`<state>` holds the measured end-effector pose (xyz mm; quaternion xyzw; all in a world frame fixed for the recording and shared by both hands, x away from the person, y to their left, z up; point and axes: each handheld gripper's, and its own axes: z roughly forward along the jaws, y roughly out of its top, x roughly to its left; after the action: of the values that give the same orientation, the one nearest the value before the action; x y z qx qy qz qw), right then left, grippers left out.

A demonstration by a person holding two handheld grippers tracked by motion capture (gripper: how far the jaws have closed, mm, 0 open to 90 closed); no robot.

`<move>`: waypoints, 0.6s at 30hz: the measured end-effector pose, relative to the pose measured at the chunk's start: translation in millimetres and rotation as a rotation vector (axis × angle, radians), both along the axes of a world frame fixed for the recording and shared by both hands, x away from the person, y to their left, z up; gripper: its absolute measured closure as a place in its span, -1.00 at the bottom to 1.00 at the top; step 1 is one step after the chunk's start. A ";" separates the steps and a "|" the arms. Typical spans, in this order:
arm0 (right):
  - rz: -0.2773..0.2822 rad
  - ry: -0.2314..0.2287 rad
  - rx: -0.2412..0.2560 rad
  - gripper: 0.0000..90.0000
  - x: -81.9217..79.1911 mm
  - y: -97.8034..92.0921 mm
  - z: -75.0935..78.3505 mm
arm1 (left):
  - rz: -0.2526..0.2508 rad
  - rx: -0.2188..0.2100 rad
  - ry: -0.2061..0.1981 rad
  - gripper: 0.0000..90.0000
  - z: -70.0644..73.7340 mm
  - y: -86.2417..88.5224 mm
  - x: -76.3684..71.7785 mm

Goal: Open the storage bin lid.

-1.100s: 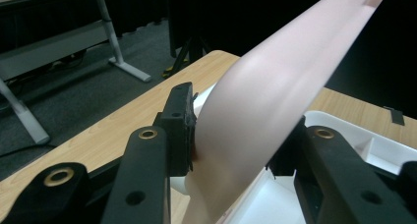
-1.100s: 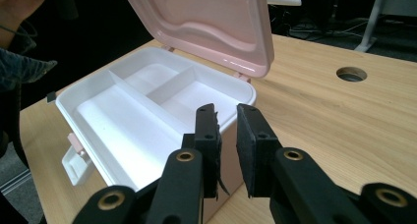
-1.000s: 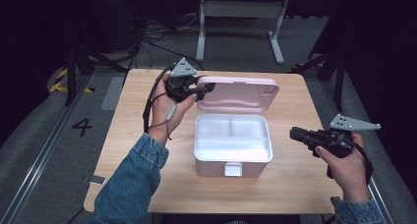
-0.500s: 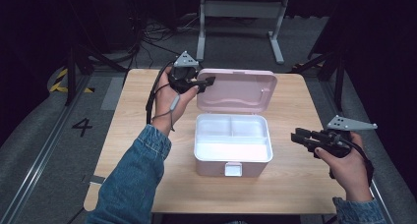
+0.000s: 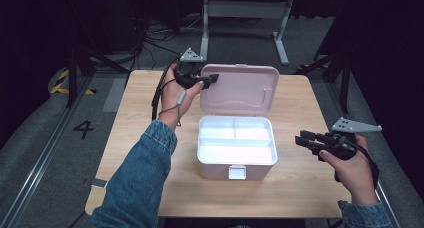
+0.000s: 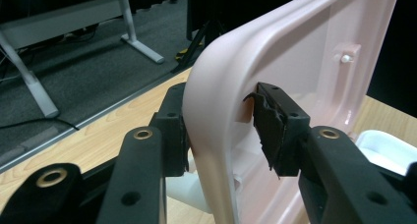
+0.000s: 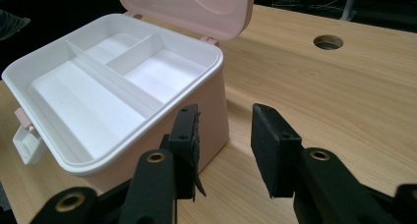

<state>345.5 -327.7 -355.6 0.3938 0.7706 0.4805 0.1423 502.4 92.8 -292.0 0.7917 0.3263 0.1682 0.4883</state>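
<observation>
1. The pink plastic box with a white divided tray (image 5: 236,147) sits mid-bench (image 5: 310,193), its pink hinged lid (image 5: 240,88) standing upright.
2. The left claw (image 6: 219,130) straddles the lid's edge, seemingly pinching it; swing the lid gently about its hinge.
3. The right claw (image 7: 223,145) hovers beside the box, parted and empty; it could steady the base.

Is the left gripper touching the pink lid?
Touching. In the left gripper view the left gripper has its jaws around the lid edge, one jaw pressed against its outside.
</observation>
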 end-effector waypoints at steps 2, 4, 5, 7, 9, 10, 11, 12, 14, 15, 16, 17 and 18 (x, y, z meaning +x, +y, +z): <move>0.002 0.002 -0.001 0.43 1.5 -0.1 -1.4 | 0.006 -0.003 0.018 0.29 -1.5 0.0 4.3; 0.001 0.004 0.000 0.42 2.9 -1.2 -2.5 | 0.012 -0.001 0.031 0.28 -2.2 -0.2 6.7; 0.000 0.006 0.002 0.42 3.4 -1.8 -2.7 | 0.020 -0.002 0.032 0.27 -4.7 -0.5 10.4; 0.000 0.006 0.003 0.42 3.7 -2.3 -3.1 | 0.026 -0.001 0.039 0.26 -6.4 -0.7 12.4; -0.001 0.007 0.001 0.42 4.4 -3.2 -3.8 | 0.034 -0.003 0.040 0.24 -9.8 -1.2 16.0; -0.003 0.011 0.004 0.42 4.5 -3.7 -4.0 | 0.038 -0.001 0.039 0.23 -11.0 -1.6 17.5; -0.005 0.009 0.002 0.42 4.8 -4.0 -4.3 | 0.045 0.001 0.038 0.22 -12.3 -2.1 18.8; -0.005 0.012 0.005 0.42 4.8 -4.2 -4.4 | 0.047 0.012 0.039 0.21 -13.2 -2.1 20.0; -0.004 0.013 0.008 0.41 5.1 -4.2 -4.8 | 0.054 0.019 0.041 0.19 -15.6 -2.6 22.1; -0.005 0.012 0.009 0.41 5.2 -4.0 -5.0 | 0.058 0.026 0.043 0.19 -17.2 -2.6 23.6; -0.005 0.014 0.009 0.41 5.3 -3.8 -5.2 | 0.062 0.033 0.052 0.19 -18.3 -2.6 24.5; -0.004 0.014 0.008 0.41 5.5 -3.7 -5.5 | 0.065 0.037 0.051 0.19 -19.9 -2.5 25.9; -0.004 0.015 0.007 0.41 5.7 -3.7 -5.7 | 0.070 0.041 0.058 0.19 -21.3 -2.8 27.1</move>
<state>351.2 -331.4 -361.3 0.3995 0.7692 0.4799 0.1360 529.5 89.9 -313.4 0.7941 0.3643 0.1691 0.4561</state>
